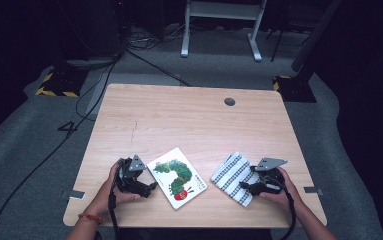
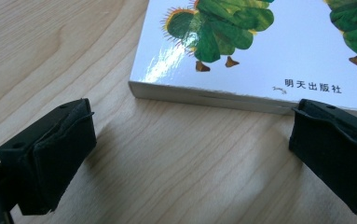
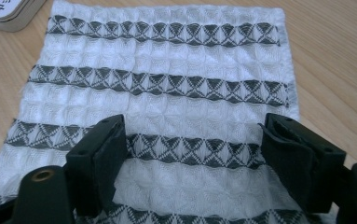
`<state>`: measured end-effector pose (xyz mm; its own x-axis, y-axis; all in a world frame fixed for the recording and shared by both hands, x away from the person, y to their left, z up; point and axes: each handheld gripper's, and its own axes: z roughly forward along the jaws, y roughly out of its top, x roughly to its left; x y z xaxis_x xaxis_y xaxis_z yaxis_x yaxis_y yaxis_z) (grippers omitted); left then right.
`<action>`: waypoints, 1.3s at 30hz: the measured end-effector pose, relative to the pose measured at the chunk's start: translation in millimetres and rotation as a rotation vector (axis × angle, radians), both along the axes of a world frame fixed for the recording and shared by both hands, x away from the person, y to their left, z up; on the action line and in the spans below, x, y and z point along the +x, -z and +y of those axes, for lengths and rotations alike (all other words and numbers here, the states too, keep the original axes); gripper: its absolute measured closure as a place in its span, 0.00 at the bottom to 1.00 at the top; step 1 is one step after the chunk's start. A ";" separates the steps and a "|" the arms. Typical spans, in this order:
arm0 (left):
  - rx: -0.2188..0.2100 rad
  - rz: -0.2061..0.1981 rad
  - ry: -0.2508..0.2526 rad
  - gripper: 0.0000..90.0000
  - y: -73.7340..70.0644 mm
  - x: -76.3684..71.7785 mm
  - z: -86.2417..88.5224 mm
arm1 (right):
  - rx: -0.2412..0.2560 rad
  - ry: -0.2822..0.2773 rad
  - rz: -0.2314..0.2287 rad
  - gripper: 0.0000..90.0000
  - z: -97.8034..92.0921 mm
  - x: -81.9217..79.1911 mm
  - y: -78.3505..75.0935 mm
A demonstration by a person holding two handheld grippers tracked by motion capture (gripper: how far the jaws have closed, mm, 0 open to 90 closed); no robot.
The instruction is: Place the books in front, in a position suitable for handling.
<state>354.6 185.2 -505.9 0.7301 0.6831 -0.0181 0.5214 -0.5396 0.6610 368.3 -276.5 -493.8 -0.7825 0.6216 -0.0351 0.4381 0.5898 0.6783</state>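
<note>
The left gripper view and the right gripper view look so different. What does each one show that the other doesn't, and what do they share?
The left gripper view alone shows the caterpillar picture on the book's glossy cover, a line of printed characters, and the near edge of the book just ahead of the open left gripper. The right gripper view alone shows a white cloth with dark patterned stripes, with the open right gripper over it. Both show the wooden table and part of the book, which is a mere corner in the right gripper view.

We see a dim lab or studio: a lone wooden table (image 1: pixel 189 115) on grey carpet (image 1: pixel 29 145), floor cables (image 1: pixel 94 95), hazard-striped stand bases (image 1: pixel 56 90).
</note>
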 end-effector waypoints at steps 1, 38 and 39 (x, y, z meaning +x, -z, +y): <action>0.000 0.000 0.000 0.00 0.0 0.0 0.0 | 0.000 0.000 0.000 0.25 0.0 0.0 0.0; 0.003 -0.002 0.148 0.00 -0.5 20.1 -54.4 | -0.018 0.092 0.008 0.25 -33.4 11.4 -1.8; 0.003 -0.002 0.148 0.00 -0.5 20.1 -54.4 | -0.030 0.091 0.004 0.26 -32.5 10.5 -3.0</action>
